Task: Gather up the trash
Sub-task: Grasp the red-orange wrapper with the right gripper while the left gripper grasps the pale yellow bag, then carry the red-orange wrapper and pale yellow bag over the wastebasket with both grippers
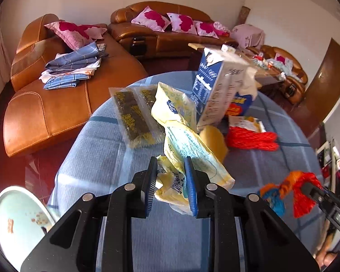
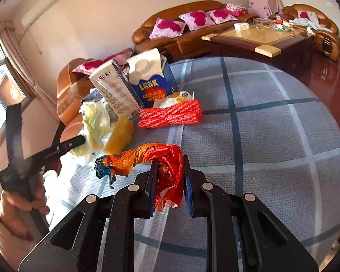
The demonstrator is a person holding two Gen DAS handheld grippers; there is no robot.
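Trash fills both tools above the checked worktop. The left tool clamps a yellow wrapper, while the right tool pinches a red-orange bag. Cartons stand behind.

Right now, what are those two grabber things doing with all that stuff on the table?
A person is picking up trash with a grabber in each hand. The left gripper has its jaws shut on a crumpled yellow wrapper, held above the checked tablecloth. The right gripper has its jaws shut on a red and orange plastic bag. Two milk cartons, a red packet and seaweed packs still sit on the table.
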